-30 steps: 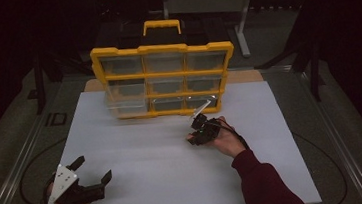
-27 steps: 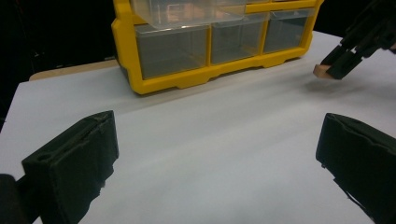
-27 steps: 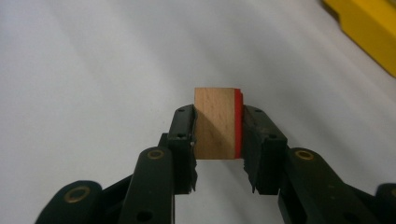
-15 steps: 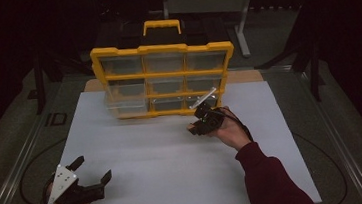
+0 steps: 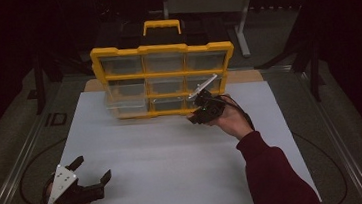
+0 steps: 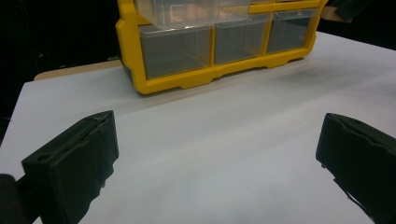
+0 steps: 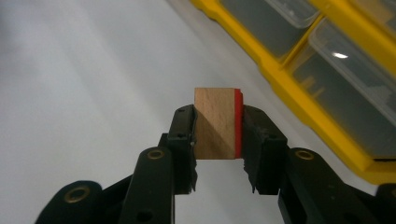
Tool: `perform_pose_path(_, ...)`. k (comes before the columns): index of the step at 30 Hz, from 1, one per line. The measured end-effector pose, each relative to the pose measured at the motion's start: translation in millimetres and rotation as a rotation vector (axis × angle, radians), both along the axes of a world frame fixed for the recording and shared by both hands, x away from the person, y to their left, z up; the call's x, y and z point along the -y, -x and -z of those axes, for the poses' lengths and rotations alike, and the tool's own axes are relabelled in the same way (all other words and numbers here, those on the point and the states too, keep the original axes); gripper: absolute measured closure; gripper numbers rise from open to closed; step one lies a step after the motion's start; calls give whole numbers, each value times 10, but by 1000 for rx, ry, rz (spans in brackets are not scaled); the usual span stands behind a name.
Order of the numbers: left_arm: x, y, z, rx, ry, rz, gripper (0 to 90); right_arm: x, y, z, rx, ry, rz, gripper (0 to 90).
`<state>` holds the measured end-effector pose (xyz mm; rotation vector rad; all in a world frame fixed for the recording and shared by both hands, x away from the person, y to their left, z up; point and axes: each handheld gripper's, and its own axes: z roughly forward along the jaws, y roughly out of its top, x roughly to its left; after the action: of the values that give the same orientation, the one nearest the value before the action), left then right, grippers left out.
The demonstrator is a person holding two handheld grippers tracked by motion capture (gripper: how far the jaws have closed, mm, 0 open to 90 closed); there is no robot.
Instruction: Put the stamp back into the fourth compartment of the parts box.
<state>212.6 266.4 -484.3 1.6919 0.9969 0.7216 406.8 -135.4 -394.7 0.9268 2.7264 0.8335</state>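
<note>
From the high view we see the white rectangular worktop (image 5: pixel 174 153) with a yellow plastic organizer case of clear drawers (image 5: pixel 164 78) standing upright near its far edge. Our right claw (image 5: pixel 201 111) is held up just in front of the case's lower right corner, while our left claw (image 5: pixel 88 178) rests near the worktop's near left corner, well apart from the case, its jaws spread wide with nothing between them. In the left gripper view the two black jaws stand far apart over bare white surface, and the case (image 6: pixel 205 51) sits ahead with one clear drawer pulled partly out. In the right gripper view the right claw (image 7: pixel 218 135) pinches a small wooden block with one red face (image 7: pixel 215 123), gripped on both sides above the worktop, with the case (image 7: pixel 308 79) just beside it.
</note>
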Motion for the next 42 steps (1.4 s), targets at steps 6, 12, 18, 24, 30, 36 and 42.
perform_pose_path(6, 2, 1, -2, 1, 3, -1, 0, 9, -46, -128, 17, 2, 0, 666)
perform_pose_path(12, -1, 4, -2, 2, 2, 0, 0, 8, -90, -208, 27, -4, 0, 666)
perform_pose_path(18, -2, 9, -4, 2, 2, 2, 0, -18, -119, -266, 28, -12, -5, 666)
perform_pose_path(24, -7, 10, -3, 1, 1, 0, 0, -58, -175, -372, 39, -26, -7, 666)
perform_pose_path(30, -3, 9, -2, 0, -1, 2, 0, -84, -196, -459, 51, -34, -13, 666)
perform_pose_path(36, -3, 9, -2, 0, 0, 2, 0, -113, -252, -589, 59, -52, -11, 666)
perform_pose_path(42, 0, 9, -1, -1, 0, 3, 0, -158, -281, -676, 73, -53, -18, 666)
